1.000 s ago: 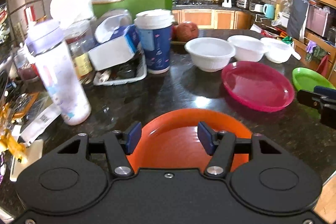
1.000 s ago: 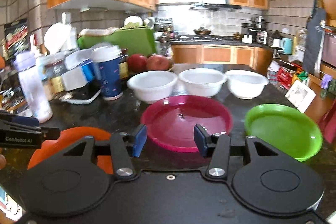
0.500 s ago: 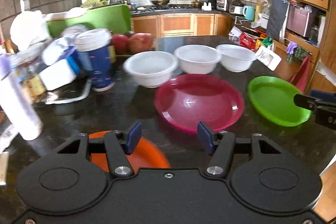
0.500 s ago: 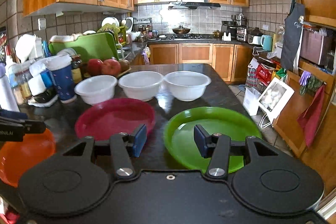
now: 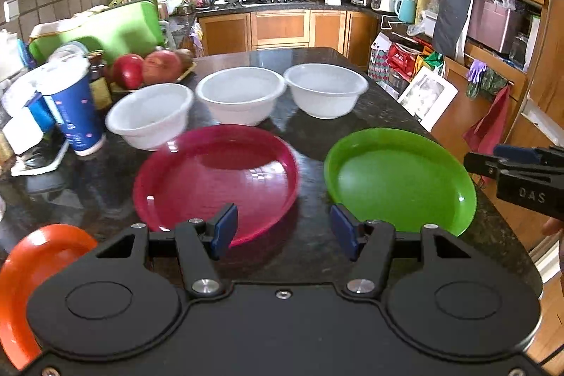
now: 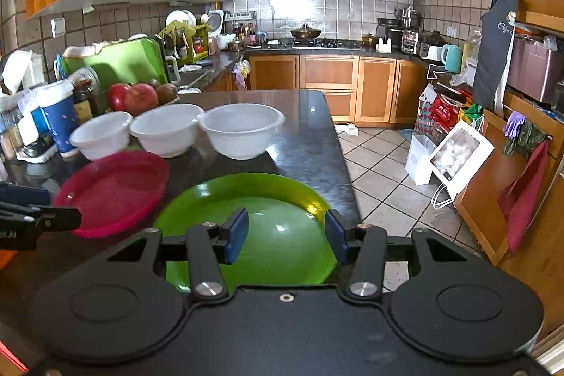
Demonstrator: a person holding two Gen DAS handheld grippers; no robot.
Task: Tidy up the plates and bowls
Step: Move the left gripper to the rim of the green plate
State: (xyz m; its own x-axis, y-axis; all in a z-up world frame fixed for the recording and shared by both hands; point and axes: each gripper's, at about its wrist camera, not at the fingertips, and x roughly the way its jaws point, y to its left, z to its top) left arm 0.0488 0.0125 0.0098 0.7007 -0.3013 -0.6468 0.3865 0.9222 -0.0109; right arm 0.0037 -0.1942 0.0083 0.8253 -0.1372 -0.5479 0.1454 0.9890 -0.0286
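Green round plastic plate (image 6: 246, 199) lies below the right gripper (image 6: 286, 236), apparently untouched; jaws released. Left gripper (image 5: 283, 232): jaws released, empty.

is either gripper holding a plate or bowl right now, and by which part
Nothing is held. The left gripper is open over the counter between the red plate and the green plate; the right gripper is open above the green plate.

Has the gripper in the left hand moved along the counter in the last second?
Yes. The left gripper slid rightward: it was over the orange plate, now it sits between the red plate and green plate.
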